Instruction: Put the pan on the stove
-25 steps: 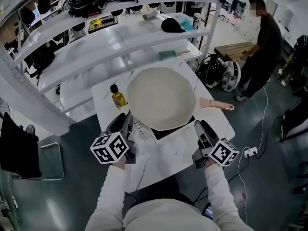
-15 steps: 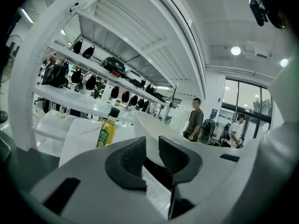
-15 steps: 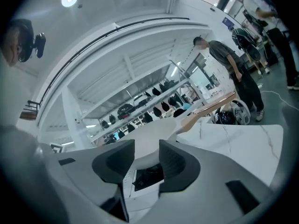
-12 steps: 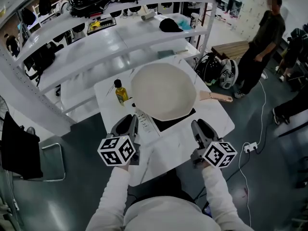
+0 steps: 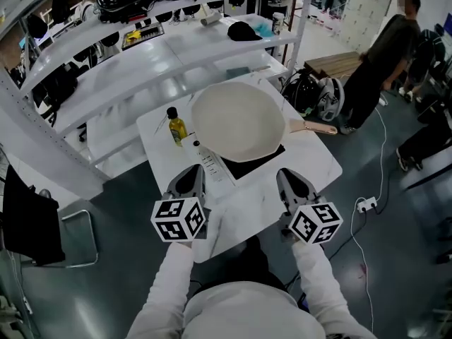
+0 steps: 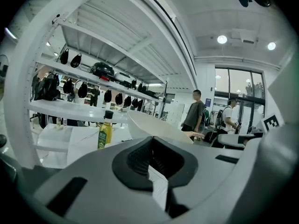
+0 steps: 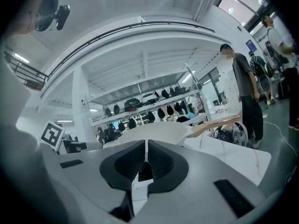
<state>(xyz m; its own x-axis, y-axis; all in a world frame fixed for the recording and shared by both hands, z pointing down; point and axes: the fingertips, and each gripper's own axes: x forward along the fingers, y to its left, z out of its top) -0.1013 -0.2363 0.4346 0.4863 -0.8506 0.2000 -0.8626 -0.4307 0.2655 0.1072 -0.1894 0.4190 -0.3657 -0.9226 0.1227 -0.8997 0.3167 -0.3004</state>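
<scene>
A wide cream pan (image 5: 239,121) with a wooden handle (image 5: 311,127) pointing right rests on the black stove (image 5: 256,164) on the white marble table (image 5: 311,167). Both grippers hover over the table's near part, short of the pan and apart from it. My left gripper (image 5: 191,176) is at the stove's left, and its jaws have just been closing and are shut with nothing between them. My right gripper (image 5: 286,177) is near the stove's right corner, and its jaws have also just been closing on nothing and stand together. The pan (image 6: 152,126) shows beyond the left jaws and beyond the right jaws (image 7: 161,133).
A small oil bottle (image 5: 175,126) stands on the table left of the pan. White shelving (image 5: 176,48) with bags and pans rises behind the table. A person (image 5: 385,55) stands at the right near a wooden bench. A power strip (image 5: 366,205) lies on the floor.
Both grippers have drawn back from the pan's sides toward me and their jaws have closed. The pan stays on the stove. The person at the right has shifted.
</scene>
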